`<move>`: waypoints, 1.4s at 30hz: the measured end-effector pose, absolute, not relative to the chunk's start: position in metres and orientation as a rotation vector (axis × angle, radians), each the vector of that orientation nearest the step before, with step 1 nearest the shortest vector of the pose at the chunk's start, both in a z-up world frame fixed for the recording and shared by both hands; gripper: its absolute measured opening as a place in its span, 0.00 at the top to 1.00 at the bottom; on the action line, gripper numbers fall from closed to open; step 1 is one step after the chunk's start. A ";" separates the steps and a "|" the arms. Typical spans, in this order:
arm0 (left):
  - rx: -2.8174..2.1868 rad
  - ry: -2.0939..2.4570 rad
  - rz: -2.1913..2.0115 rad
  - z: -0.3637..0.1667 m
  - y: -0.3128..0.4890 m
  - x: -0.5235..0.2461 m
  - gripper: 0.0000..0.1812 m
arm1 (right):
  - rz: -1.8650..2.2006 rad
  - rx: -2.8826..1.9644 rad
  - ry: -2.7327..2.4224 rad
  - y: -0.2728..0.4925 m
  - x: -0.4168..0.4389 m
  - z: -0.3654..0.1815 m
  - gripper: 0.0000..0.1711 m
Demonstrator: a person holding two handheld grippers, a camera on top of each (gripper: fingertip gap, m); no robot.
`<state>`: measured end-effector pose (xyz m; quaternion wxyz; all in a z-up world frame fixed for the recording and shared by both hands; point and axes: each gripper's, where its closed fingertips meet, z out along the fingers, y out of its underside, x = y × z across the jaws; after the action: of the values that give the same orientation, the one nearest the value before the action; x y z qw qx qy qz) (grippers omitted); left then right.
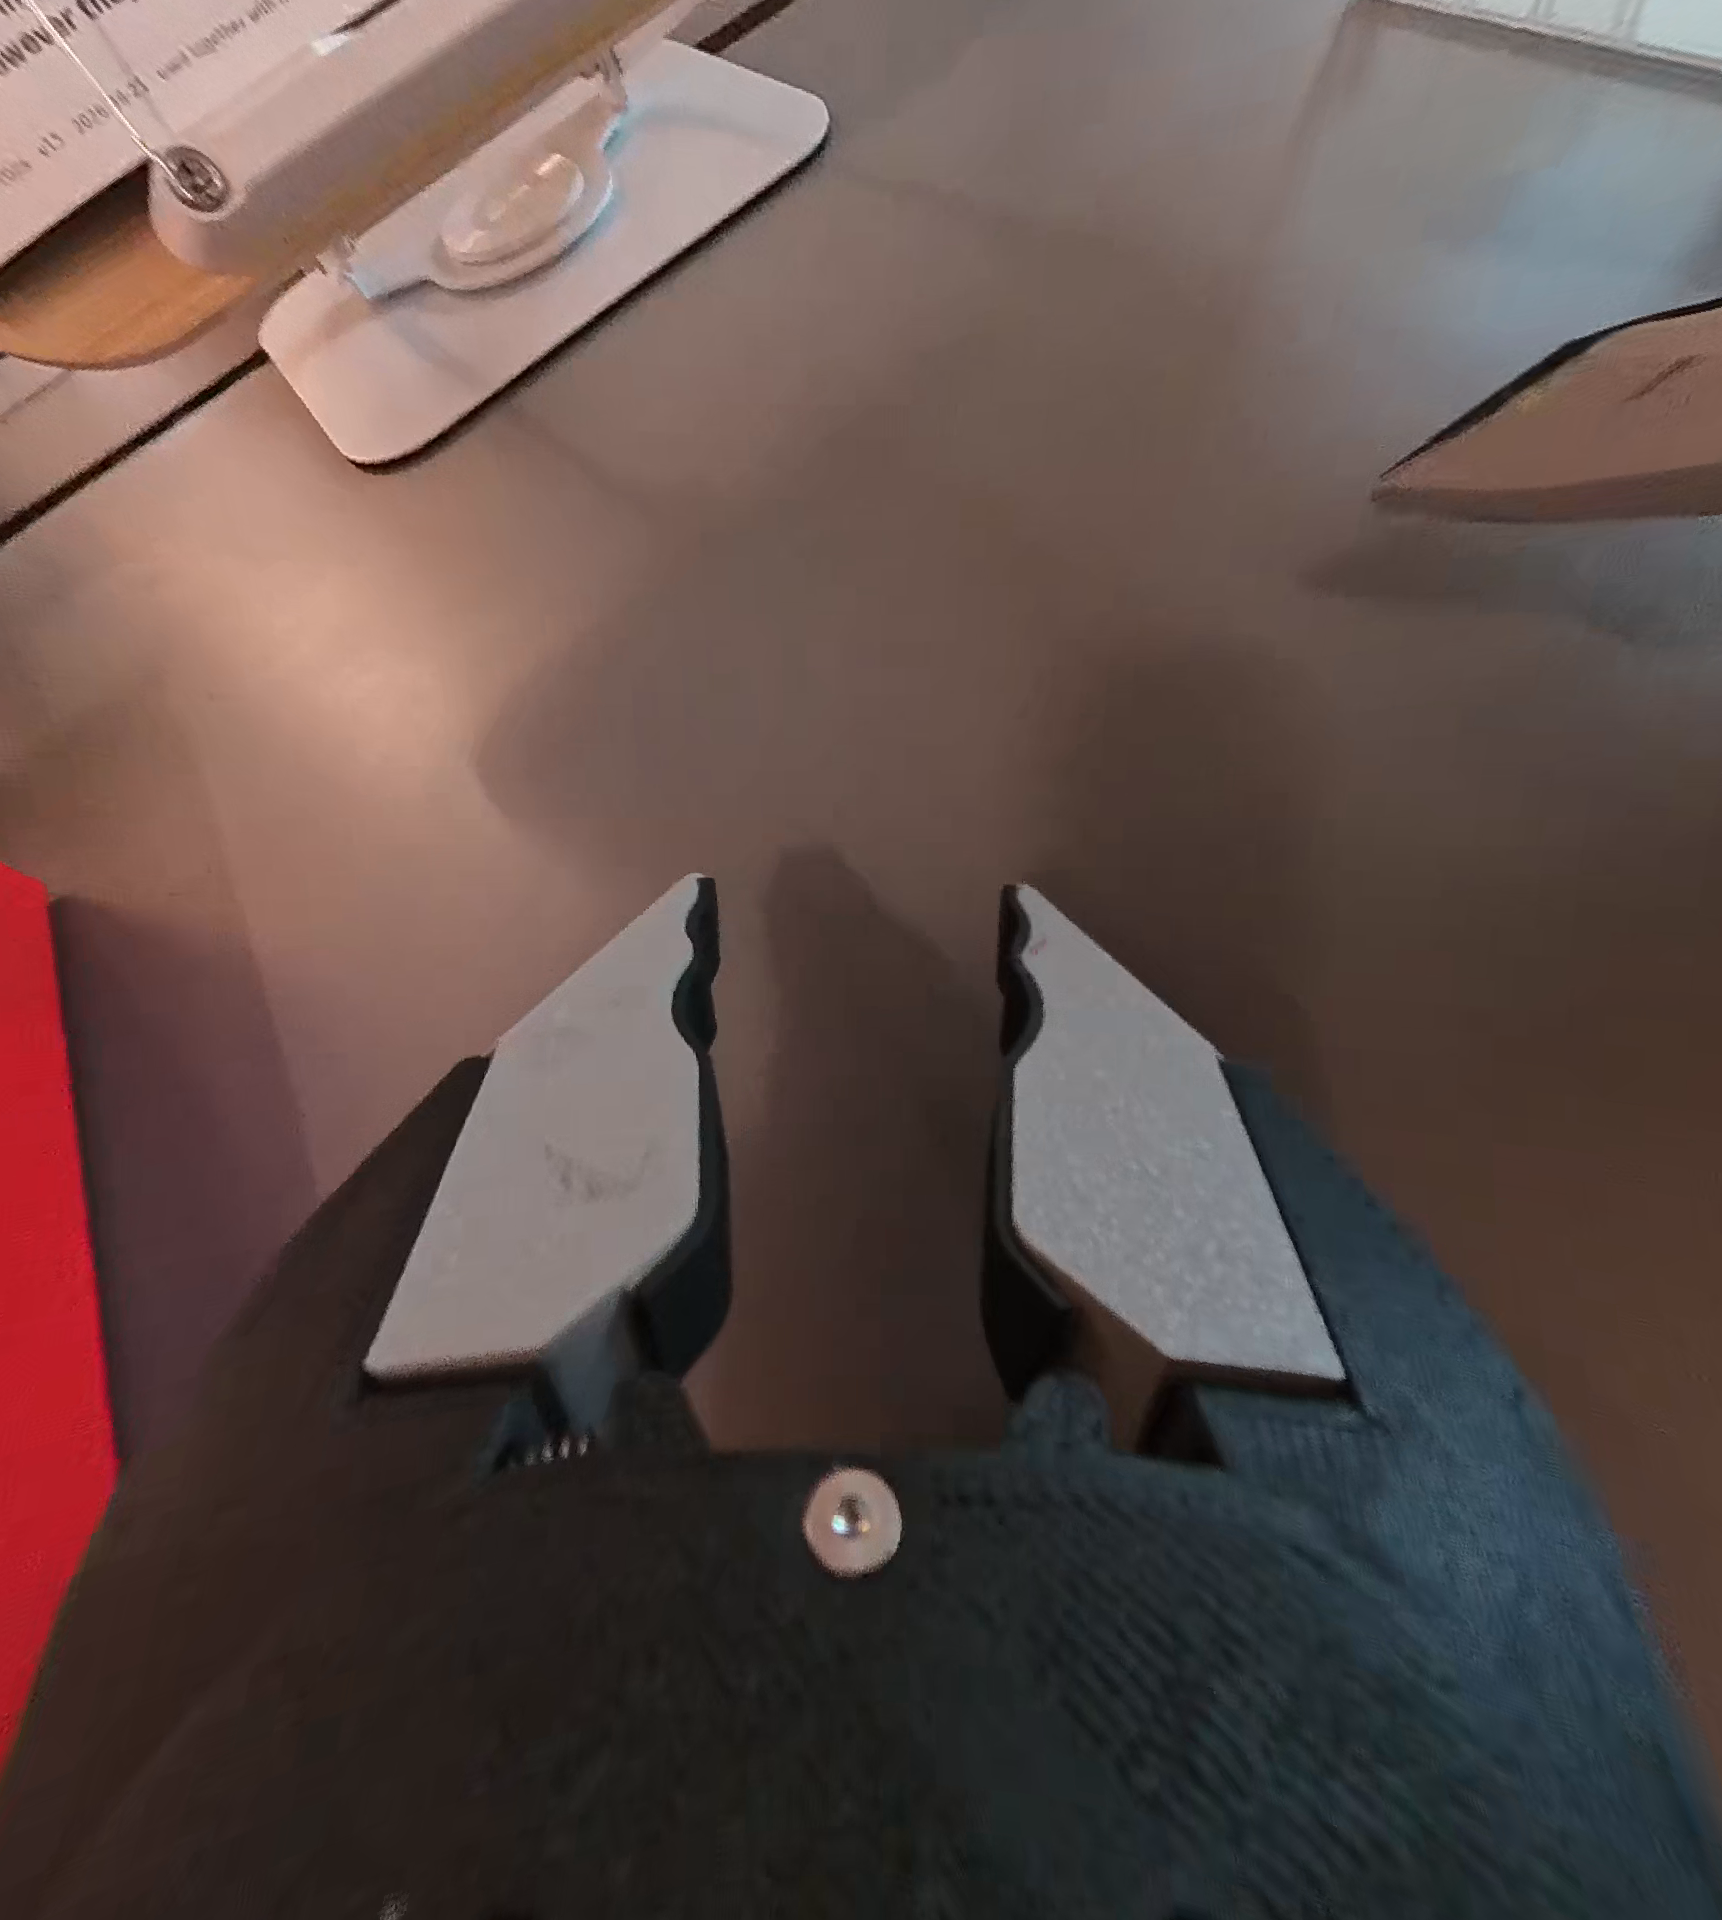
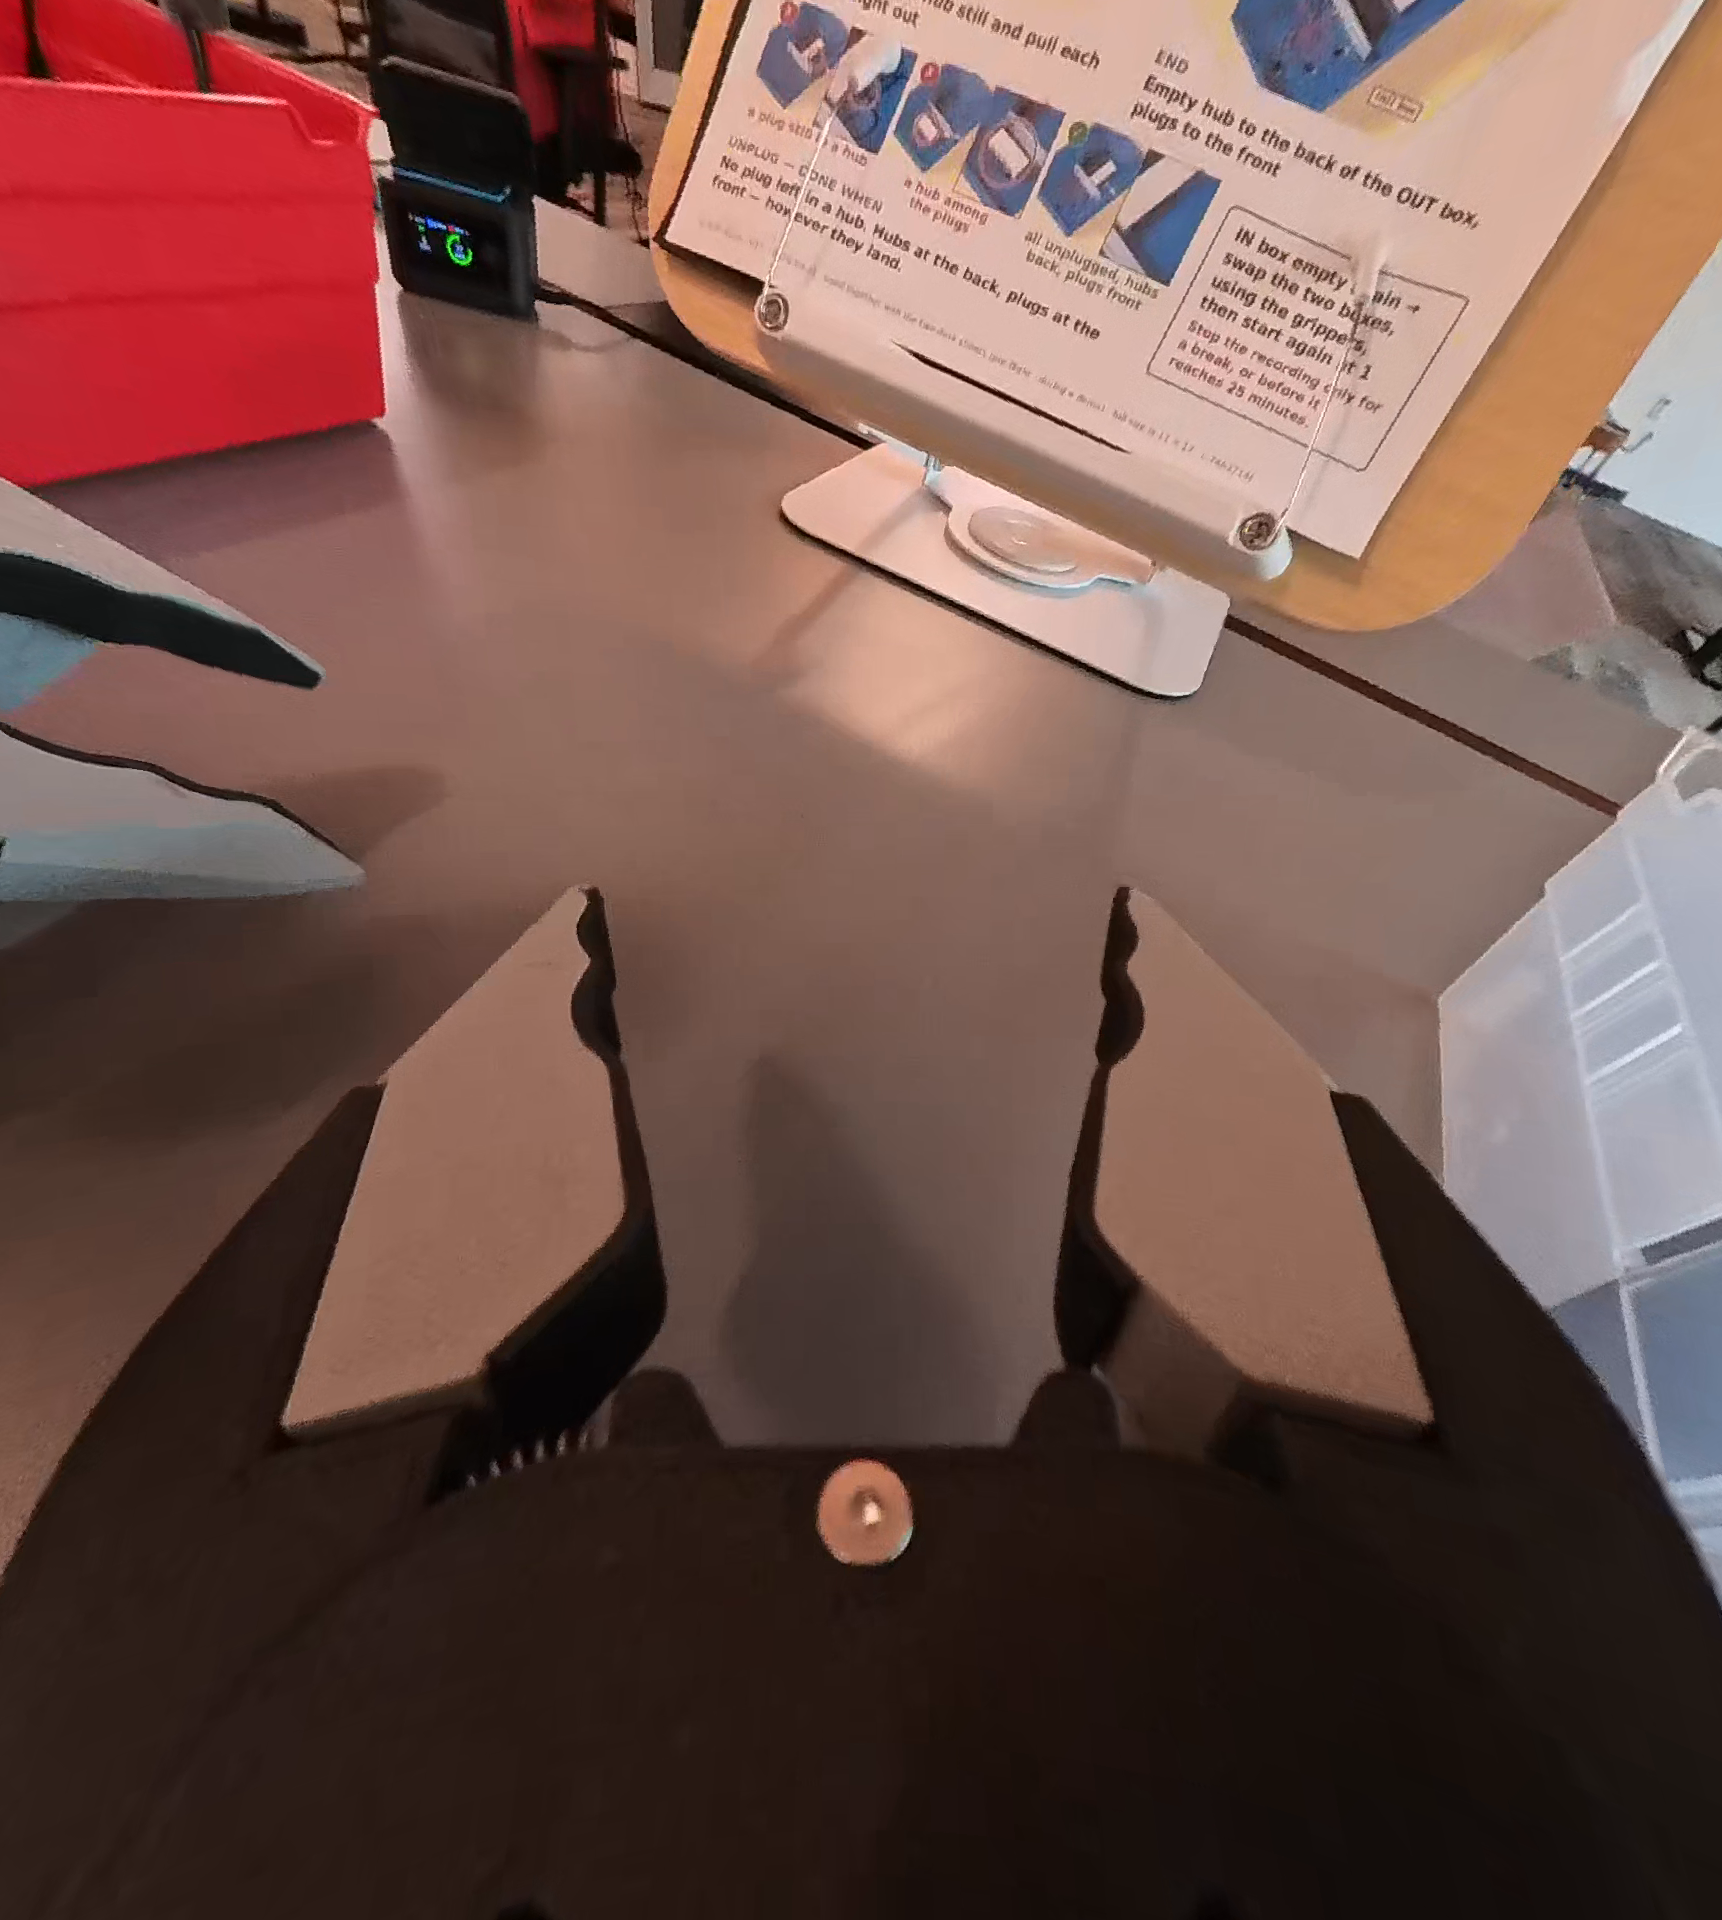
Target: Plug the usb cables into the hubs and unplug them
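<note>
Red bin [image 2: 140,281], document stand [image 2: 1023,582], clear box [image 2: 1605,1122]

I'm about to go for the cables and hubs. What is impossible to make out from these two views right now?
- USB cables and hubs: in neither view.
- Red bin: contents hidden by its wall in the right wrist view; cut off by the left edge in the left wrist view.
- Clear plastic box: cut off by the right edge, contents unclear.
- Both claws, left claw and right claw, are open and hold nothing.

The left gripper [image 1: 859,904] hangs with jaws parted, holding nothing. The right gripper [image 2: 857,914] gapes wider, likewise empty.
</note>
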<state>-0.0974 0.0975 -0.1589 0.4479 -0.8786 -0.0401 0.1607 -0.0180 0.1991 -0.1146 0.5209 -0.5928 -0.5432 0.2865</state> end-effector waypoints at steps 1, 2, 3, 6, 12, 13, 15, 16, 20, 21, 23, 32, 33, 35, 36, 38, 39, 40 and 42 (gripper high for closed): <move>-2.167 -0.096 0.415 -0.158 0.097 -0.098 0.72 | 0.687 -1.437 -1.303 0.200 -0.018 -0.116 0.45; -2.161 -0.094 0.429 -0.157 0.096 -0.098 0.73 | 0.686 -1.452 -1.304 0.202 -0.018 -0.118 0.45; -2.155 -0.098 0.439 -0.156 0.095 -0.099 0.74 | 0.684 -1.464 -1.303 0.203 -0.018 -0.119 0.45; -2.146 -0.106 0.426 -0.154 0.095 -0.099 0.74 | 0.688 -1.475 -1.296 0.204 -0.017 -0.119 0.45; -2.156 -0.110 0.413 -0.156 0.095 -0.099 0.74 | 0.688 -1.499 -1.329 0.204 -0.020 -0.125 0.46; -2.157 -0.105 0.420 -0.156 0.095 -0.098 0.74 | 0.679 -1.505 -1.334 0.204 -0.020 -0.126 0.46; -2.161 -0.095 0.444 -0.157 0.095 -0.098 0.74 | 0.659 -1.509 -1.343 0.204 -0.021 -0.128 0.47; -2.162 -0.087 0.456 -0.157 0.095 -0.098 0.74 | 0.650 -1.504 -1.347 0.204 -0.021 -0.128 0.47; -2.177 -0.062 0.501 -0.159 0.096 -0.098 0.74 | 0.622 -1.476 -1.340 0.203 -0.020 -0.126 0.48; -2.180 -0.062 0.509 -0.160 0.096 -0.098 0.73 | 0.619 -1.472 -1.339 0.203 -0.020 -0.126 0.48; -2.175 -0.071 0.528 -0.159 0.095 -0.100 0.72 | 0.616 -1.472 -1.340 0.203 -0.020 -0.126 0.48; -2.122 0.015 0.460 -0.151 0.098 -0.085 0.64 | 0.624 -1.493 -1.325 0.205 -0.018 -0.126 0.49; -2.117 0.010 0.447 -0.150 0.099 -0.086 0.64 | 0.623 -1.494 -1.327 0.205 -0.018 -0.127 0.49; -2.128 -0.011 0.435 -0.152 0.100 -0.089 0.63 | 0.615 -1.499 -1.329 0.206 -0.017 -0.128 0.49; -2.139 -0.026 0.431 -0.153 0.101 -0.091 0.63 | 0.611 -1.500 -1.327 0.206 -0.017 -0.128 0.50; -2.146 -0.046 0.405 -0.154 0.101 -0.093 0.63 | 0.606 -1.500 -1.325 0.207 -0.016 -0.128 0.50; -2.136 -0.051 0.384 -0.153 0.101 -0.093 0.64 | 0.605 -1.499 -1.324 0.207 -0.016 -0.128 0.50; -2.122 -0.057 0.364 -0.151 0.101 -0.092 0.65 | 0.605 -1.499 -1.324 0.207 -0.016 -0.128 0.50; -2.103 -0.065 0.324 -0.148 0.100 -0.091 0.66 | 0.603 -1.501 -1.327 0.207 -0.016 -0.128 0.50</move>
<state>-0.0912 0.1003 -0.1480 0.4852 -0.8638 -0.0265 0.1332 -0.0163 0.2066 -0.1281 0.5010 -0.6207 -0.5491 0.2494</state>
